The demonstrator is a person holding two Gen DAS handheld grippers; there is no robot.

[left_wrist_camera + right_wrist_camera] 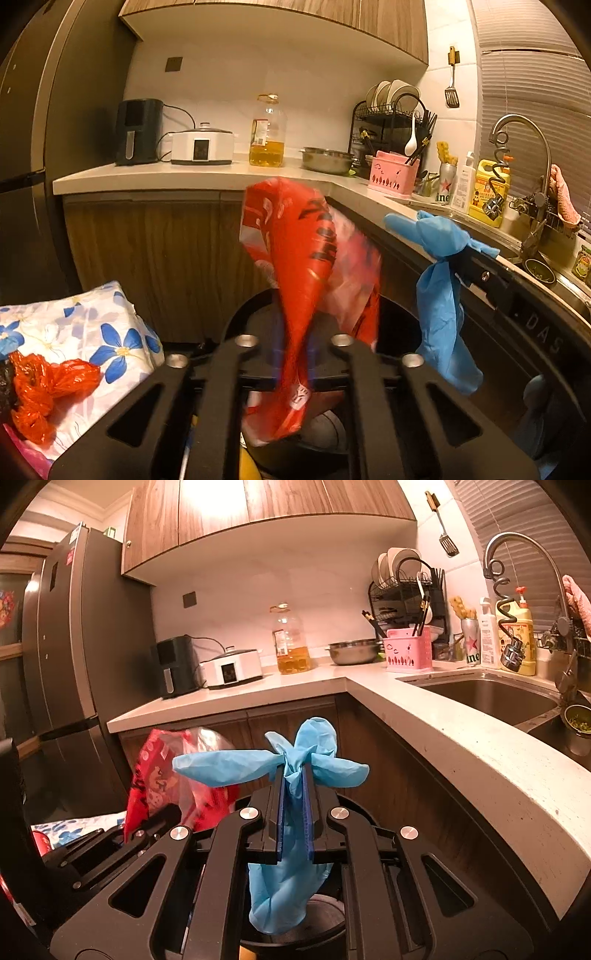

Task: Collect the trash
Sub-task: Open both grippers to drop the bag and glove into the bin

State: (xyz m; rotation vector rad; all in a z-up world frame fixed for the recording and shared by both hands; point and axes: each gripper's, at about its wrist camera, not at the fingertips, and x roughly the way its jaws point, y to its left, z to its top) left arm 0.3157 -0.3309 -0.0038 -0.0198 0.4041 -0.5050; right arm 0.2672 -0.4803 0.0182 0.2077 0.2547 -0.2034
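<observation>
At the far left of the left wrist view a floral tissue pack [92,332] lay with a crumpled orange bag [44,391] resting on its near corner. Behind it the fridge [33,147] stood against the left end of the countertop [177,177], where an air fryer [138,131], a white cooker [202,146] and an oil bottle [266,133] lined the back edge. In the middle, the left gripper [295,354] was clamped narrow on a red snack wrapper [303,266], which stuck up above the fingers and hung down below them over the dark trash bin [325,435]. Just right of it, the right gripper [295,794] pinched a blue glove [295,760] between its blue pads [281,812], fingers of the glove flaring above, the cuff drooping toward the bin opening. Further right, a steel bowl [351,651], pink utensil caddy [408,650] and dish rack [406,587] sat near the counter's corner, then the sink [487,698] and its faucet [517,554] at the right edge
</observation>
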